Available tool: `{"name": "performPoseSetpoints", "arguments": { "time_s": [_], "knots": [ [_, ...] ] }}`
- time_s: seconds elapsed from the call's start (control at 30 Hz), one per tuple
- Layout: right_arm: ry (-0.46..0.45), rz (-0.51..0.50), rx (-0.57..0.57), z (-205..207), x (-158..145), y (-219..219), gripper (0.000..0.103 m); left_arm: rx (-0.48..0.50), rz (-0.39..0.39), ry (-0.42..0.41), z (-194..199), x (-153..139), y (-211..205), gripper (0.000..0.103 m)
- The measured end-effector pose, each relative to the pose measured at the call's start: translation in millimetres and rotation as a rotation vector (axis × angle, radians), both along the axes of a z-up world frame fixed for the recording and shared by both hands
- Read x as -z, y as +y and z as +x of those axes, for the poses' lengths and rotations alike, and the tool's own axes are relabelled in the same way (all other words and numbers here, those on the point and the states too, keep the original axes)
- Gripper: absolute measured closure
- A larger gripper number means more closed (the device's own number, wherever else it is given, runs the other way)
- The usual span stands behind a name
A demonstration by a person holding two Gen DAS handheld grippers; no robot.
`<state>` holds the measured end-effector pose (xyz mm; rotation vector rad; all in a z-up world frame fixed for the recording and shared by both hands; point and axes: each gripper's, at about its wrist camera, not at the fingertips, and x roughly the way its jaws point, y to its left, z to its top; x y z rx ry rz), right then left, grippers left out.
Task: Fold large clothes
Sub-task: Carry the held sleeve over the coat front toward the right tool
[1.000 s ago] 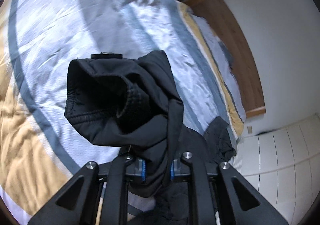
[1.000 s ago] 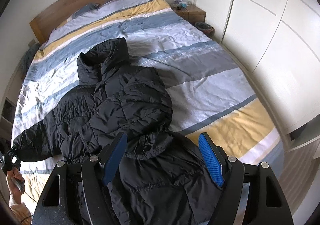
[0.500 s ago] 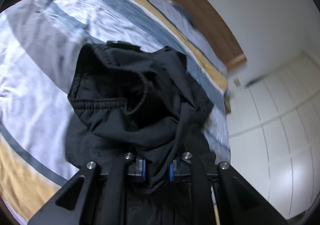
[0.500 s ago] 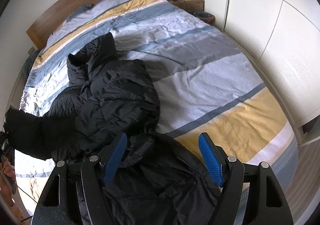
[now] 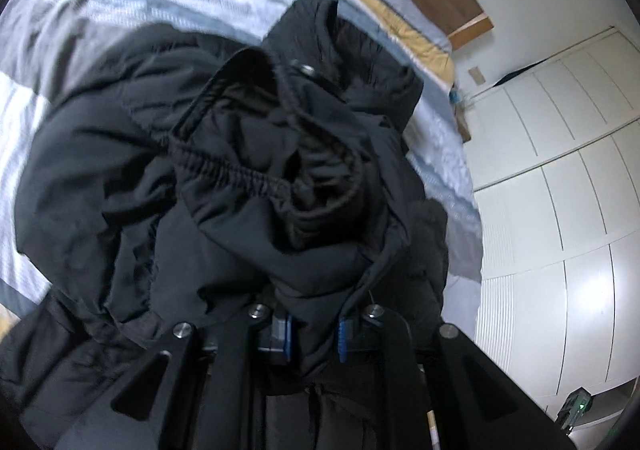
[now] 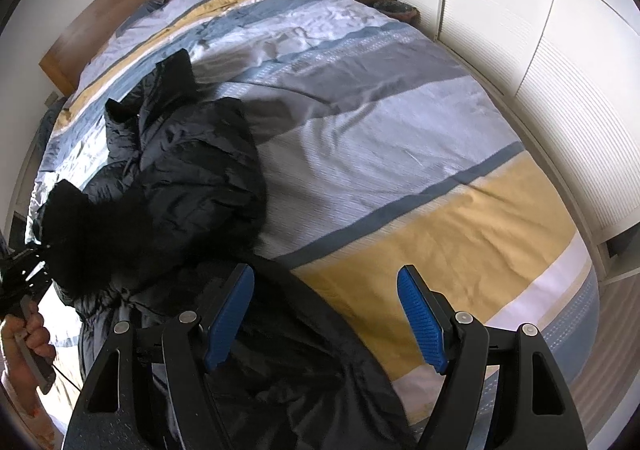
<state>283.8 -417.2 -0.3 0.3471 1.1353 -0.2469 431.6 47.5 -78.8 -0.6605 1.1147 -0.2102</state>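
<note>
Home bedroom: bed (image 6: 400,138), wardrobe (image 6: 540,30).

Your left view is motion-blurred; jacket (image 5: 224,186) reads near-featureless black. Right view sharper, daylit; glare on wardrobe (image 6: 552,62). Both bend at dark fisheye rims.

Black jacket (image 6: 180,178) heaped left and lower centre of right wrist view; striped bedspread (image 6: 400,154) bare centre to right; wardrobe doors (image 6: 540,50) wall off far right.
</note>
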Motion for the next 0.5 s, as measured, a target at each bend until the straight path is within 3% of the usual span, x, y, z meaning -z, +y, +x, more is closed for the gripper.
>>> {"name": "performPoseSetpoints", "arguments": {
  "time_s": [0.27,0.37,0.5],
  "knots": [
    [0.028,0.014,0.021,-2.4,15.8,-17.5,0.030,-0.004,0.045,0.067,-3.1,21.6,-26.5,0.088],
    [0.030,0.018,0.017,-0.3,18.4,-18.4,0.030,0.007,0.035,0.096,3.5,23.4,-28.7,0.079],
    [0.040,0.020,0.000,5.4,22.3,-12.3,0.030,0.032,0.009,0.090,3.0,13.7,-31.0,0.060]
  ]
}}
